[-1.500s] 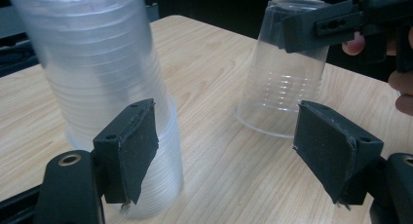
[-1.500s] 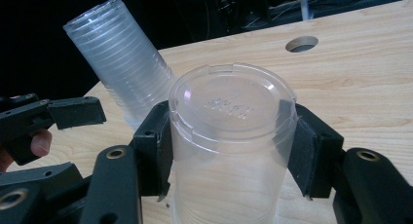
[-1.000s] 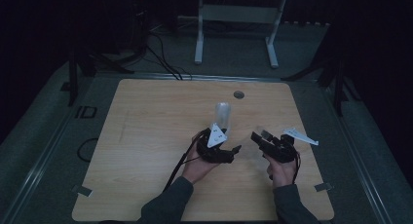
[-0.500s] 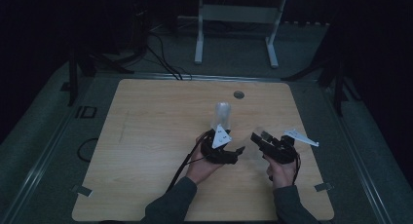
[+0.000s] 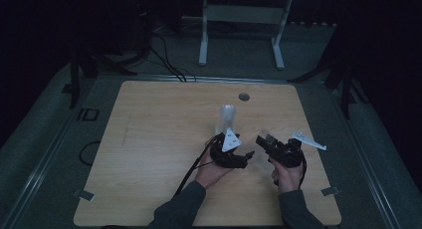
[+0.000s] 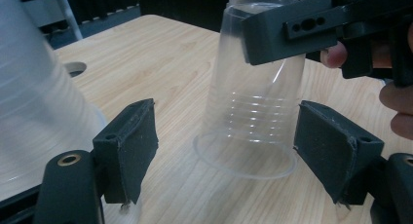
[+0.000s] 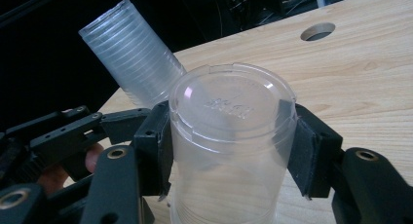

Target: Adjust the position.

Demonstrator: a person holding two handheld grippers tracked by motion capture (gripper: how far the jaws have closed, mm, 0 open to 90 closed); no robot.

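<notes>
Cup [image 7: 233, 136], clear plastic and upside down, sits clamped between the pads of my right gripper [image 7: 234, 146]; both black pads press on its upper wall just under the flat base, which faces up. In the left gripper view the same cup [image 6: 253, 117] stands rim-down on the wooden table [image 5: 149, 139], its rim resting on the boards, with the right gripper's jaw across its top.

My left gripper [image 6: 226, 151] has its jaws spread wide on either side of that cup's lower half, and neither pad touches it; there is a clear gap on both sides. So the left claw is open and holding nothing.

A stack of clear cups [image 5: 227, 120] stands just beyond my left gripper [image 5: 247, 158], nearer the far edge of the table than my hands are. In the right gripper view the stack [image 7: 130, 56] leans across the frame behind the held cup.

From the high view my right gripper [image 5: 262, 140] and the left one lie close together, right of the table's middle and toward the near edge. A round hole [image 5: 244, 96] in the tabletop lies near the far edge, beyond the stack.
</notes>
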